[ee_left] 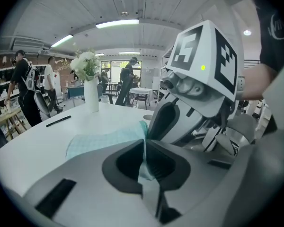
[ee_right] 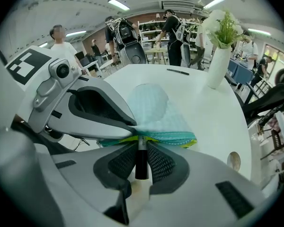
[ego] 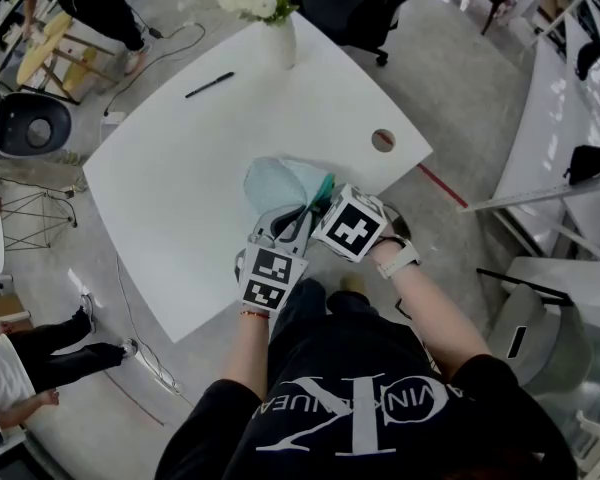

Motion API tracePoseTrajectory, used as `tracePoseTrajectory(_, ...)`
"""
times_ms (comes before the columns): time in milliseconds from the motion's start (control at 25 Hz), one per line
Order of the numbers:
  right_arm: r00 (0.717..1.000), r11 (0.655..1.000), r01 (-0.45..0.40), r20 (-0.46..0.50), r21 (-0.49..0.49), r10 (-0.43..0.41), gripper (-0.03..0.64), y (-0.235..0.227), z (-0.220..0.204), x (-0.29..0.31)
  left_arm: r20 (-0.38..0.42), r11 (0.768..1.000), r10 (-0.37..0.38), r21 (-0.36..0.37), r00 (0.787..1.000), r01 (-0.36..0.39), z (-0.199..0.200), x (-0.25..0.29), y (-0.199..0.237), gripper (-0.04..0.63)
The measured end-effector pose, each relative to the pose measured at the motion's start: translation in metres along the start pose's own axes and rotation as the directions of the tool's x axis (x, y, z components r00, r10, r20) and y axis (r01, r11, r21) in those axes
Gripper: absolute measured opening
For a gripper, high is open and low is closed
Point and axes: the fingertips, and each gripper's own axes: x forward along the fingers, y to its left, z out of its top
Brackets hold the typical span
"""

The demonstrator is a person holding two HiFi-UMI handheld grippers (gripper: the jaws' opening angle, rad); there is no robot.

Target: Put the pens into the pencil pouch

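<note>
Right gripper view: my right hand-held gripper (ee_right: pixel 141 148) is clamping a stiff pen (ee_right: pixel 141 167). My left hand-held gripper (ee_left: pixel 144 150) is pinching the limp pouch (ee_left: pixel 106 141) by its lip.

Black T-shirt (ego: pixel 350 418) with white lettering, white watch strap (ego: pixel 398 260) behind pale grey right gripper (ego: pixel 318 206), thin bracelet (ego: pixel 252 314) behind matching left gripper (ego: pixel 283 226), black-and-white marker cubes (ego: pixel 352 225) on both

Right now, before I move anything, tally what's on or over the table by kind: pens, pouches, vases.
Pens: 2 (free pen; held pen in the right claw)
Pencil pouch: 1
Vase: 1
Total: 4
</note>
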Motion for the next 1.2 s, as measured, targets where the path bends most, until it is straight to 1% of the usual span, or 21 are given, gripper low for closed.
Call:
tracePoseTrajectory(80, 1.0, 1.0, 0.0, 0.013, 0.0, 0.0, 0.075, 0.001, 0.0, 0.0, 0.02, 0.999, -0.002, -0.042, 1.0, 0.003, 0.001, -0.002, 0.002, 0.017)
tracePoseTrajectory(160, 0.999, 1.0, 0.003, 0.047, 0.001, -0.003, 0.077, 0.003, 0.002, 0.0, 0.045, 0.996, 0.006, -0.093, 0.999, -0.002, 0.003, -0.005, 0.007, 0.017)
tracePoseTrajectory(280, 0.991, 1.0, -0.004, 0.131, 0.012, 0.002, 0.084, 0.004, 0.008, -0.003, 0.078, 0.986, 0.028, -0.167, 0.997, -0.015, 0.005, -0.01, 0.018, 0.015)
tracePoseTrajectory(400, 0.978, 1.0, -0.015, 0.21, 0.025, 0.009, 0.105, 0.004, 0.013, -0.009, 0.092, 0.976, 0.054, -0.215, 0.994, -0.033, 0.005, -0.014, 0.028, 0.015)
tracePoseTrajectory(520, 0.97, 0.999, -0.019, 0.241, 0.029, 0.012, 0.107, 0.004, 0.011, -0.015, 0.092, 0.972, 0.073, -0.228, 0.993, -0.05, 0.005, -0.017, 0.035, 0.015)
tracePoseTrajectory(640, 0.972, 0.999, -0.026, 0.236, 0.033, 0.017, 0.107, 0.005, 0.006, -0.017, 0.097, 0.97, 0.087, -0.236, 0.991, -0.062, 0.006, -0.02, 0.039, 0.015)
tracePoseTrajectory(720, 0.969, 0.999, -0.021, 0.245, 0.025, 0.014, 0.083, 0.006, 0.005, -0.017, 0.1, 0.969, 0.089, -0.24, 0.991, -0.062, 0.006, -0.021, 0.039, 0.015)
tracePoseTrajectory(880, 0.96, 1.0, -0.017, 0.28, 0.015, 0.012, 0.083, 0.007, 0.018, -0.02, 0.087, 0.974, 0.085, -0.217, 0.993, -0.065, 0.004, -0.022, 0.038, 0.015)
tracePoseTrajectory(960, 0.958, 1.0, -0.021, 0.285, 0.006, 0.018, 0.081, 0.009, 0.025, -0.019, 0.089, 0.976, 0.079, -0.212, 0.993, -0.059, 0.005, -0.023, 0.036, 0.015)
tracePoseTrajectory(1200, 0.962, 0.999, -0.03, 0.27, -0.012, 0.032, 0.081, 0.011, 0.034, -0.009, 0.138, 0.972, 0.053, -0.236, 0.989, -0.019, 0.012, -0.03, 0.035, 0.015)
